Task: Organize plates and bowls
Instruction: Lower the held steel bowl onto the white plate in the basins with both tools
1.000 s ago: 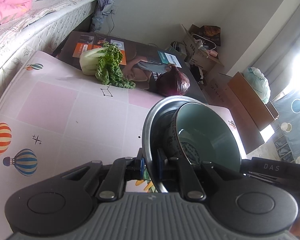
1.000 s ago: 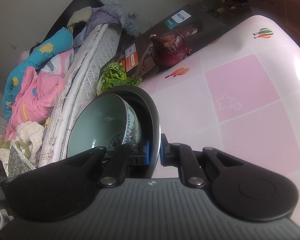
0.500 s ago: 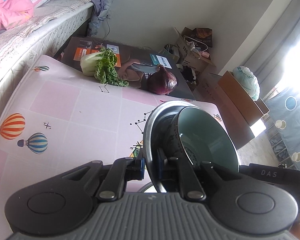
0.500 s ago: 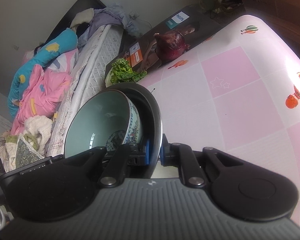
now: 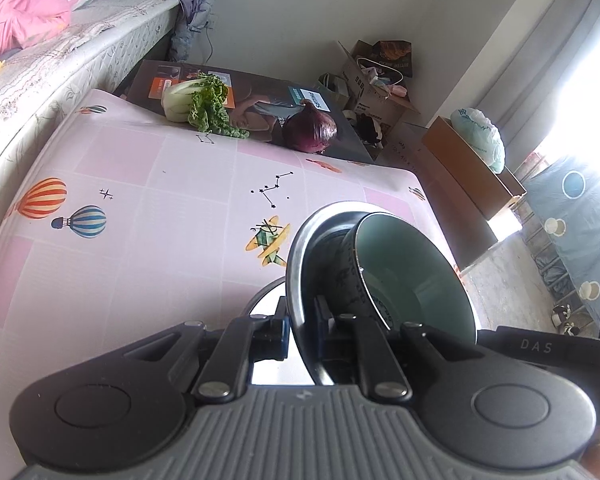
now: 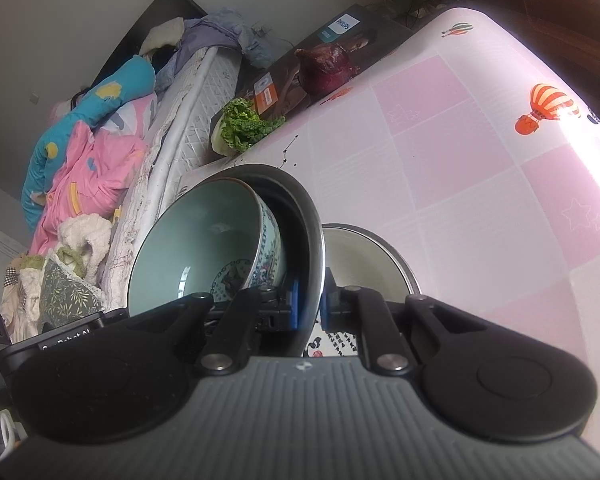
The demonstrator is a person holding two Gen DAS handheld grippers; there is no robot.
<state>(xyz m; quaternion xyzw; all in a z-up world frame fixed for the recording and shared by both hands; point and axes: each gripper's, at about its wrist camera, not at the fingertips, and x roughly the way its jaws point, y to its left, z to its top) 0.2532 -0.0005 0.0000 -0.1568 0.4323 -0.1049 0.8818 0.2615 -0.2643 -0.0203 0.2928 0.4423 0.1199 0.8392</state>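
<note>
Both hand-held grippers, left [image 5: 302, 330] and right [image 6: 309, 308], are clenched on the rim of the metal bowl [image 5: 300, 256], each from its own side, with the ceramic bowl [image 6: 204, 248] already nested inside. Just beyond the right fingers, lower down, sits what seems a plate [image 6: 366, 258] on the table [image 6: 480, 168]. The stack is not yet set down.

Table [image 5: 148, 200] covered with pink-white checked cloth, balloon, star and plane prints. At far edge: leafy green cabbage [image 5: 198, 102] and red onion [image 5: 310, 132], near each other, both against dark Philips box [image 5: 260, 96]. Near edge: round metal plate [image 6: 374, 260], partly hidden.
</note>
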